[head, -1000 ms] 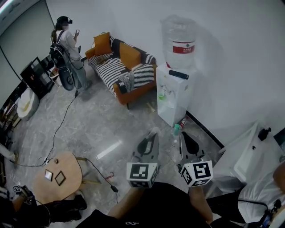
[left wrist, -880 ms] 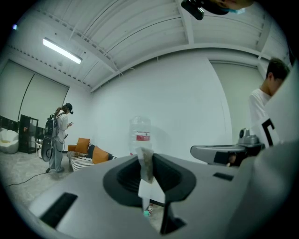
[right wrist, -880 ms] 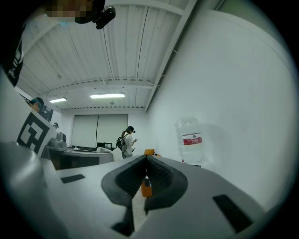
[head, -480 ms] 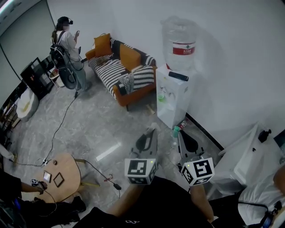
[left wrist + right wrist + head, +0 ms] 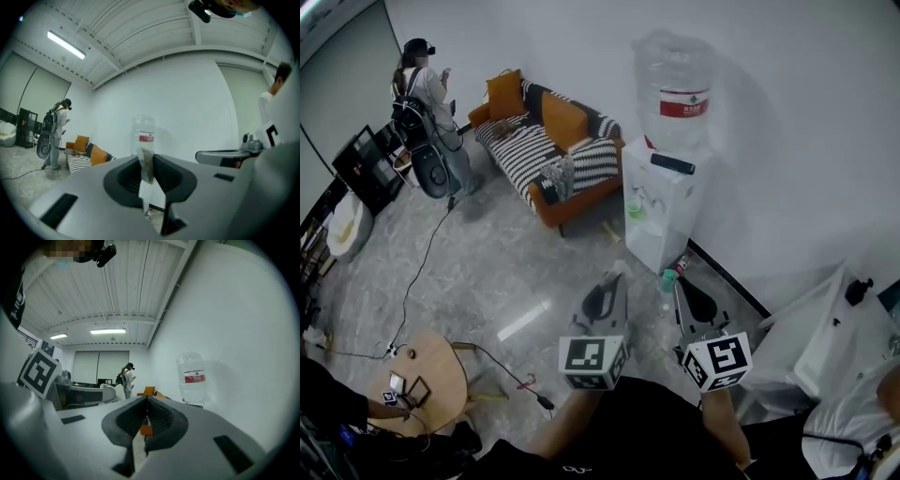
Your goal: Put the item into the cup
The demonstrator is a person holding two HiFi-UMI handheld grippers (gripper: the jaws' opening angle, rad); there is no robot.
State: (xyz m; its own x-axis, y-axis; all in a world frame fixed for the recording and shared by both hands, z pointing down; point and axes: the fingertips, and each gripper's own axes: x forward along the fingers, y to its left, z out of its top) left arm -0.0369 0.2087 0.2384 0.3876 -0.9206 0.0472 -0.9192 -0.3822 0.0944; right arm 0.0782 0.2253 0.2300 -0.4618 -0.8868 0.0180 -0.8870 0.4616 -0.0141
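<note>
My left gripper (image 5: 617, 279) is held at waist height over the floor, shut on a small thin grey-brown packet (image 5: 146, 168) that sticks up between its pads. The right gripper (image 5: 679, 284) hangs beside it, jaws closed together with nothing between them (image 5: 147, 399). Both point toward a white water dispenser (image 5: 659, 211) with a big clear bottle (image 5: 675, 84) on top. A small green cup (image 5: 635, 209) sits in the dispenser's tap recess, well beyond both grippers.
A teal bottle (image 5: 668, 277) stands on the floor by the dispenser's foot. An orange and striped sofa (image 5: 546, 142) is at the back, with a person (image 5: 420, 105) standing left of it. A round wooden table (image 5: 427, 375) with a cable lies low left; white furniture (image 5: 825, 328) is on the right.
The whole scene has slid a little left and the view has turned slightly. Both grippers keep nearly the same place, and the left one still holds the packet.
</note>
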